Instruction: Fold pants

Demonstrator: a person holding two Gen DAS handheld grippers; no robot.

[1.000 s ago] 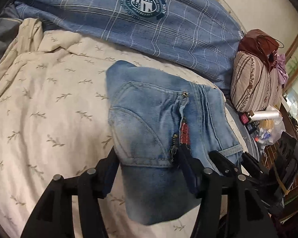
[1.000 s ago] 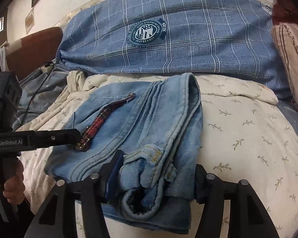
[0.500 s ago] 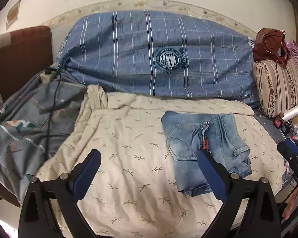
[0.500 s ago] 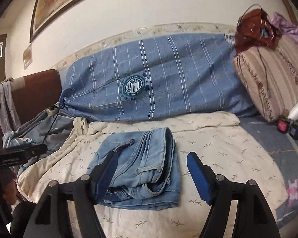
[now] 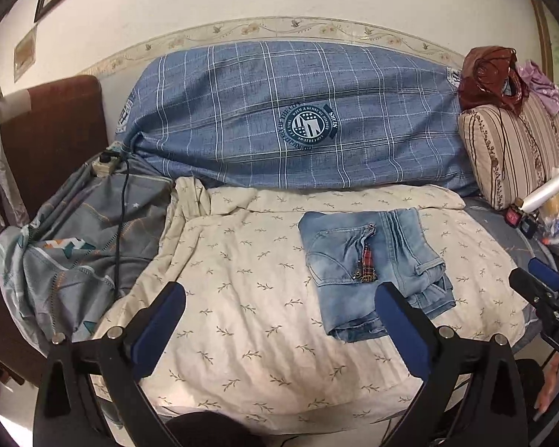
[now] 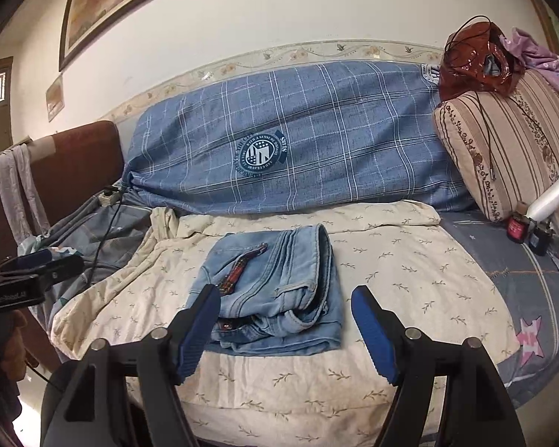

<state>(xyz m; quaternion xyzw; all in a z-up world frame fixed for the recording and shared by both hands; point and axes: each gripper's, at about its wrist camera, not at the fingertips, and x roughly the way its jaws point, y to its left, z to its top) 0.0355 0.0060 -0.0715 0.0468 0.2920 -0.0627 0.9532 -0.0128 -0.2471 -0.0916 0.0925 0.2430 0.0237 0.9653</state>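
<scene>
Now, jeans point(image 5: 369, 260) folded compact, lying flat

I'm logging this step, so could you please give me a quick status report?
Left gripper and right gripper open, empty. Jeans folded on the cream sheet. Nothing in the way.

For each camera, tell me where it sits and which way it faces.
Left wrist: on the left gripper, pulled back left of the jeans, facing the blue pillow; own open fingers and the right gripper at the right edge show.
Right wrist: on the right gripper, facing the jeans head-on; own open fingers and the left gripper at the left edge show.
Shared: jeans, cream sheet, blue pillow, striped pillow.
</scene>
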